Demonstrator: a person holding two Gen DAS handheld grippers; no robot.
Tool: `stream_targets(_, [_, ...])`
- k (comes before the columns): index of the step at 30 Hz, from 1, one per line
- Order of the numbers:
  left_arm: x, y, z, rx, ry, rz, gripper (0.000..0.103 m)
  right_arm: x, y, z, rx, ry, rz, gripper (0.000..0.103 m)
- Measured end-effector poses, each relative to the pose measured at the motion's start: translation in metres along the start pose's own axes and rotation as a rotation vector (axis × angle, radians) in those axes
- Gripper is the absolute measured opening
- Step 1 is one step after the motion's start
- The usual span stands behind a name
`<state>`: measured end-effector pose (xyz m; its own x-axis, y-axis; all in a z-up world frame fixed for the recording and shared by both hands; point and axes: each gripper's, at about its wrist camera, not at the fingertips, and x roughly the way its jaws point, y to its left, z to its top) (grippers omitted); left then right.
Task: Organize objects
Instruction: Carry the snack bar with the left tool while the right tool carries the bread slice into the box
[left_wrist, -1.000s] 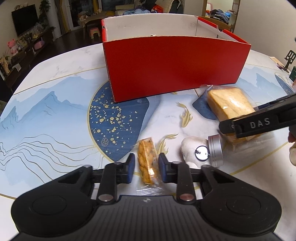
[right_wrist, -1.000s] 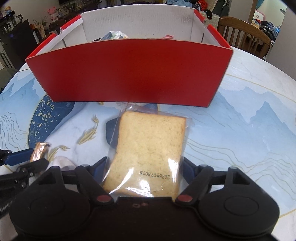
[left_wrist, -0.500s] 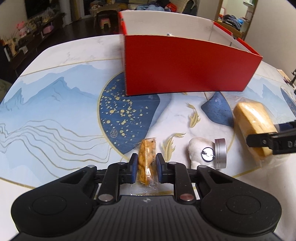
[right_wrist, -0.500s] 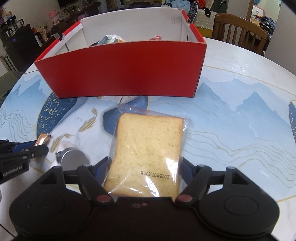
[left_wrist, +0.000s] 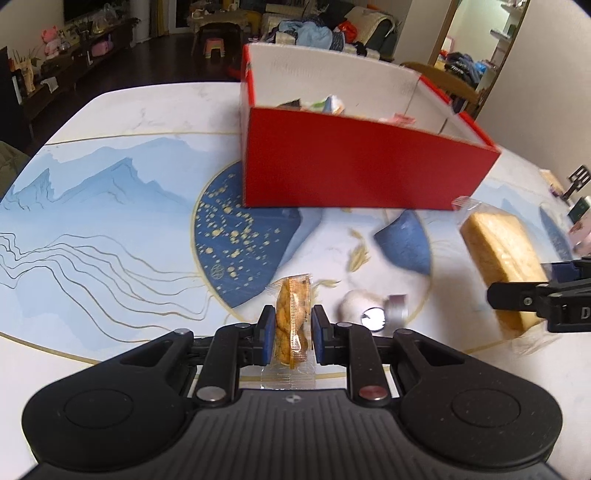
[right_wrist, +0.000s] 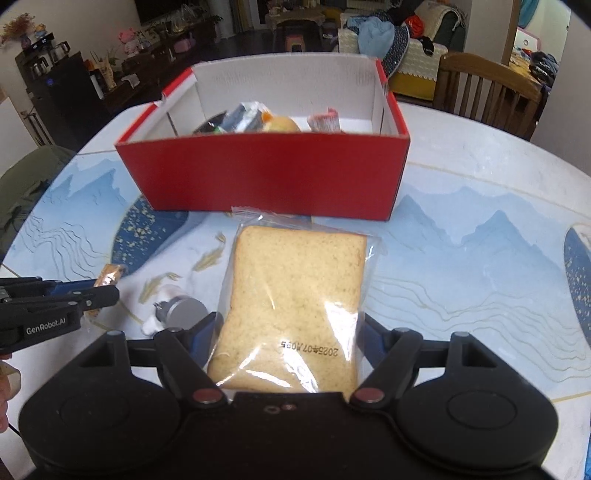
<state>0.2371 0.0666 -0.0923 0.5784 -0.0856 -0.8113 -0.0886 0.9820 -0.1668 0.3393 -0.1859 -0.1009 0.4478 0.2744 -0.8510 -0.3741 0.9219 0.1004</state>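
Nearest the left wrist camera, the left tool (left_wrist: 293, 332) pinches a wrapped twisted snack (left_wrist: 291, 325) upright between its blue pads, clear of the surface (left_wrist: 110, 229). The grip sits on the lower part of the packet; the film could slide out if the pads catch more wrapper than contents. Nearest the right wrist camera, the right tool (right_wrist: 291, 332) clamps a bagged bread slice (right_wrist: 295, 295) across its width, jaws wide but pressed on the bag. The slice is soft and overhangs forward, so it may sag or fold, and its leading edge could catch the near wall of the box.

Both tools point steeply down toward the surface, side by side, well apart.

Between them, a small metal tin (right_wrist: 183, 310) and a white object (left_wrist: 352, 304) lie on the surface, not yet collected.

Farther on stands the red box (right_wrist: 273, 177), open-topped and already holding several items. Judged remaining step: carry both packets over its near wall and release inside.
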Motion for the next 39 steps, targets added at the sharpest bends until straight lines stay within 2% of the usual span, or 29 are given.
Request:
stream_targets(12, [-0.037,-0.019,0.024,-0.010,-0.104,-0.058,0.019,-0.038,0.006,0.025,-0.018,-0.058,0.042,0.076])
stream_targets(17, [-0.047,-0.025,0.041,0.005,-0.151,-0.073,0.019,-0.050,0.008,0.043,-0.041,-0.105,0.034,0.076])
stream_targets(32, [-0.057,-0.040,0.107,0.099,-0.274,-0.032,0.019,-0.053,0.013,0.097,-0.097,-0.230,-0.013,0.076])
stream_targets(39, [-0.038,-0.034,0.132,0.096,-0.261,-0.008,0.019,-0.034,0.017,0.121,-0.123,-0.229,-0.023,0.076])
